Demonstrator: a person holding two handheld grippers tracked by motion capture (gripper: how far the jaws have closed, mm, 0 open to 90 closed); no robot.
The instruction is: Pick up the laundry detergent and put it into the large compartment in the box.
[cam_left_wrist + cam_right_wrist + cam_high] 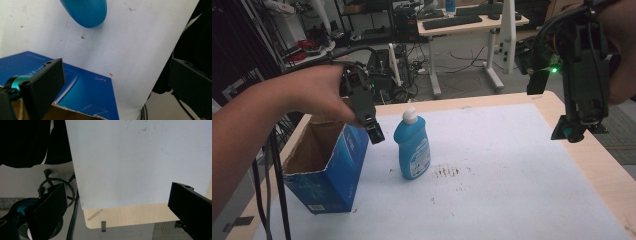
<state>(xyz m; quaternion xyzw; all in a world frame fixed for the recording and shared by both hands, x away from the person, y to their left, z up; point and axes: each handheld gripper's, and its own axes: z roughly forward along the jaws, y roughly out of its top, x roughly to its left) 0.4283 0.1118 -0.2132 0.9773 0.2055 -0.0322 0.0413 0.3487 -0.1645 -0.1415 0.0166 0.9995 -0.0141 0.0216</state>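
Dim and grainy in the high view, with a murky background and a green lamp glowing on the right gripper [573,131]. Brighter in both gripper views: white sheet [140,37] nearly washed out, near jaws soft and blurred.

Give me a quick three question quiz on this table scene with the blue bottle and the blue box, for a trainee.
1. True or false: the blue bottle lies on its side.
2. Which gripper hangs above the blue box? A) left B) right
3. Fill in: the box's top is ____.

Key:
1. False; it stands upright on the white sheet, white cap up.
2. A; the left gripper is over the box's near corner, fingers apart, while the right gripper hangs near the table's right edge, fingers also apart.
3. Open.
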